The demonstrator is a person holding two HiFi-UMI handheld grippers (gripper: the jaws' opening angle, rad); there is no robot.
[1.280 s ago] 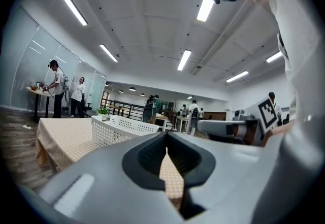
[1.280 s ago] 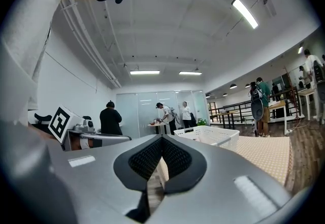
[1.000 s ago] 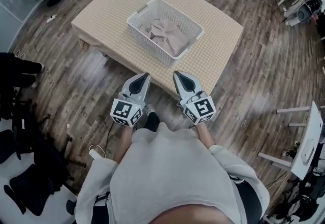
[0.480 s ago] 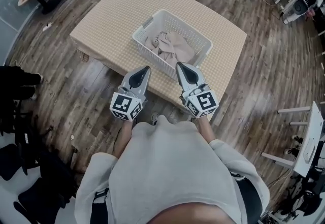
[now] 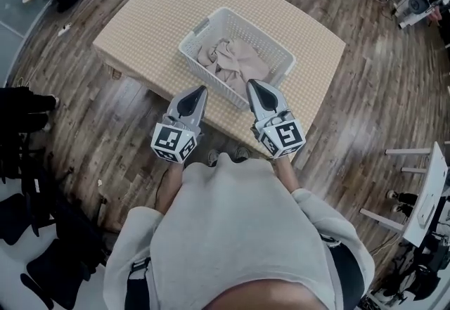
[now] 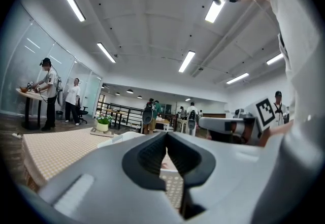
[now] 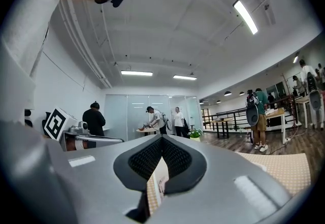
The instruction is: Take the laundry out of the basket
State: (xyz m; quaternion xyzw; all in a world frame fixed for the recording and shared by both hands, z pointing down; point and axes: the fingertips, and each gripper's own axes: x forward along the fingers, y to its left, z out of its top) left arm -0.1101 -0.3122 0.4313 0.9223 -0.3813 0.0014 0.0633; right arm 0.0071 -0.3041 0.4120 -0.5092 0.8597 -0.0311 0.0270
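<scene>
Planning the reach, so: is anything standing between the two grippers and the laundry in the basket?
Only the basket, whose near wall stands just ahead of the left gripper and right gripper, both shut and empty. It is open on top and nothing covers the laundry, so a reach over the rim looks clear.

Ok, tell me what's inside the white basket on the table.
Crumpled beige laundry lies in the white basket. The cloth covers the basket's bottom, so anything beneath it, or how many pieces there are, cannot be told. The right gripper hides part of the near wall.
</scene>
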